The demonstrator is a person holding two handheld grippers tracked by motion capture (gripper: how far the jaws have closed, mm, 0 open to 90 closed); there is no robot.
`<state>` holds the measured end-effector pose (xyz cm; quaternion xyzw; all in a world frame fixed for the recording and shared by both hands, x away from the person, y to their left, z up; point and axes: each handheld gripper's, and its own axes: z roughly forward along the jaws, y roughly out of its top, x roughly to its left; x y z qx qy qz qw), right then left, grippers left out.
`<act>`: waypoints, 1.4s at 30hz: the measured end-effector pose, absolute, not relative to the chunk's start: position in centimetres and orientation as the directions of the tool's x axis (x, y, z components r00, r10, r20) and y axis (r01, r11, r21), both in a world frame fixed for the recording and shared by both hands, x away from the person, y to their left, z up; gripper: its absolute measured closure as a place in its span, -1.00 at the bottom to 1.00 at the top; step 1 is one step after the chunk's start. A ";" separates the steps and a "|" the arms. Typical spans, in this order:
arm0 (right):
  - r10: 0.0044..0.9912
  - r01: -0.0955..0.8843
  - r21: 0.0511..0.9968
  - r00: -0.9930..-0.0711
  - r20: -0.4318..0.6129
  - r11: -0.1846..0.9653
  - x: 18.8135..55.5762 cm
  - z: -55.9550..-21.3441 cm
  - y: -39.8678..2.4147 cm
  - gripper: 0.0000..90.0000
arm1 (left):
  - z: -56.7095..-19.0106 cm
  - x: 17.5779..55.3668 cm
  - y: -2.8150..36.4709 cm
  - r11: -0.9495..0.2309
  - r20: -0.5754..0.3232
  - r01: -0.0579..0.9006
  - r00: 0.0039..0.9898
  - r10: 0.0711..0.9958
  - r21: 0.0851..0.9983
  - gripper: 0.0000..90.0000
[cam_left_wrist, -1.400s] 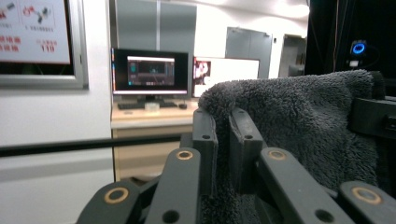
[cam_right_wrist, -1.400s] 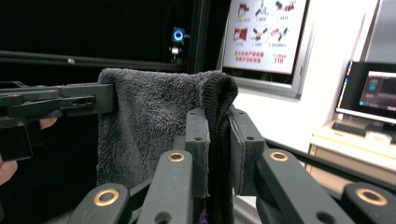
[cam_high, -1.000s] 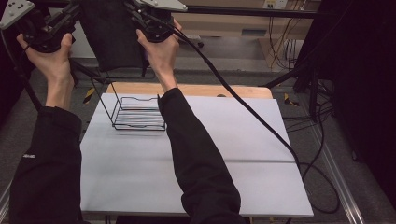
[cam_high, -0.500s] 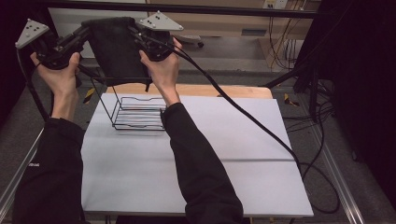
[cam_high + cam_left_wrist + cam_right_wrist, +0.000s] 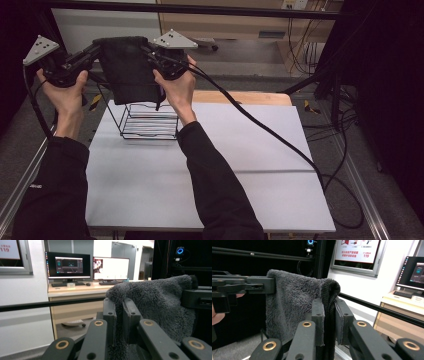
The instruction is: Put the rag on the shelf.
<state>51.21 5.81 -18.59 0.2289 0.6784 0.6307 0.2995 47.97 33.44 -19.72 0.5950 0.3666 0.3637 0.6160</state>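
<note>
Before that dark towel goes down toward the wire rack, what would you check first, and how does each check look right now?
1. Left gripper shut on the towel: ok.
2. Right gripper shut on the towel's other top corner: ok.
3. Towel hangs spread between both grippers, over the wire rack: ok.
4. Rack stands upright on the white table: ok.
5. Towel's lower edge free of the rack wires: cannot tell.
6. Cable trails off to the side, away from the rack: ok.

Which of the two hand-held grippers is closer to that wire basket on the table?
Right. The right hand-held gripper hangs above the wire basket; the left hand-held gripper is off to its left.
</note>
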 end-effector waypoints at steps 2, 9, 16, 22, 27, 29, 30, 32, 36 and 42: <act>0.686 -0.069 0.993 -0.718 -0.119 0.099 51.0 -18.6 5.9 0.78 | -19.8 47.7 33.6 0.029 -0.019 -0.016 0.470 0.882 0.999 0.83; 0.681 -0.082 0.989 -0.718 -0.142 0.120 50.2 -18.7 6.0 0.78 | -20.0 47.0 33.8 0.026 -0.015 -0.015 0.483 0.876 1.000 0.83; 0.674 -0.074 0.990 -0.726 -0.136 0.120 49.8 -19.3 5.8 0.78 | -20.5 46.5 33.8 0.017 -0.008 -0.013 0.494 0.869 1.000 0.83; 0.665 -0.082 0.988 -0.732 -0.150 0.133 49.2 -20.0 5.8 0.78 | -21.1 46.1 33.9 0.020 -0.012 -0.011 0.493 0.870 1.000 0.83; 0.655 -0.090 0.986 -0.738 -0.162 0.142 48.7 -20.2 6.0 0.78 | -21.9 45.6 34.4 0.033 -0.023 -0.011 0.497 0.868 0.999 0.83; 0.656 -0.087 0.986 -0.737 -0.160 0.143 48.7 -20.4 6.1 0.78 | -22.1 45.5 34.4 0.027 -0.019 -0.009 0.497 0.867 1.000 0.83; 0.657 -0.088 0.985 -0.736 -0.163 0.147 48.6 -20.4 6.1 0.78 | -22.1 45.4 34.4 0.026 -0.018 -0.008 0.497 0.867 1.000 0.83; 0.659 -0.091 0.983 -0.732 -0.173 0.158 48.5 -20.6 6.2 0.78 | -22.3 45.4 34.4 0.021 -0.015 -0.007 0.497 0.867 1.000 0.83; 0.658 -0.099 0.980 -0.729 -0.191 0.174 48.2 -20.9 6.3 0.77 | -22.5 45.3 34.5 0.014 -0.011 -0.003 0.501 0.865 1.000 0.83; 0.655 -0.079 0.977 -0.731 -0.192 0.198 47.5 -21.0 6.4 0.77 | -22.8 44.7 34.4 -0.006 0.009 -0.007 0.505 0.863 1.000 0.83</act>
